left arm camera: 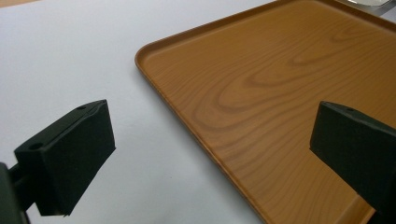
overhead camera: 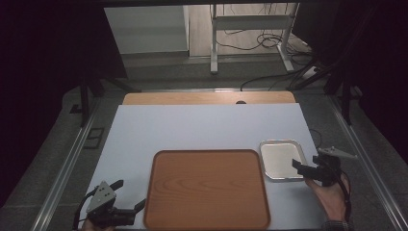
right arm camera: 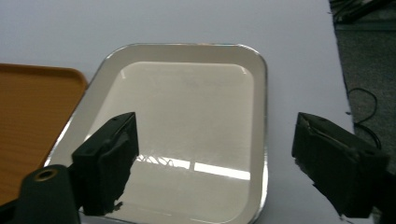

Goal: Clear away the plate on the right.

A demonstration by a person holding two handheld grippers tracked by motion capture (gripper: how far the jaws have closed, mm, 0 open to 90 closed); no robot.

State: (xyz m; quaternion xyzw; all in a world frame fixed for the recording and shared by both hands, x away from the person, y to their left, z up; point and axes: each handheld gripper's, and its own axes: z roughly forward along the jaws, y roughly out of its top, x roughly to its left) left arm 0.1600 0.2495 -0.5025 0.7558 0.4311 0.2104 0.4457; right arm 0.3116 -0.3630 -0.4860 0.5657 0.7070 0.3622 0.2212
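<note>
The metal tray point(right arm camera: 187, 135) lies on the white table point(overhead camera: 192, 130), touching the wooden tray's point(overhead camera: 207, 190) right edge; the right gripper point(right arm camera: 212, 154) hangs over its near rim, jaws apart, empty. The left gripper point(left arm camera: 210, 154) gapes over the wooden tray's left edge.

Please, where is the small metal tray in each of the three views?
High view: the metal tray lies right of centre, beside the wooden tray, before the right gripper.
Left gripper view: a sliver at the top right corner.
Right gripper view: centre.
Shared landmark: the wooden tray.
</note>
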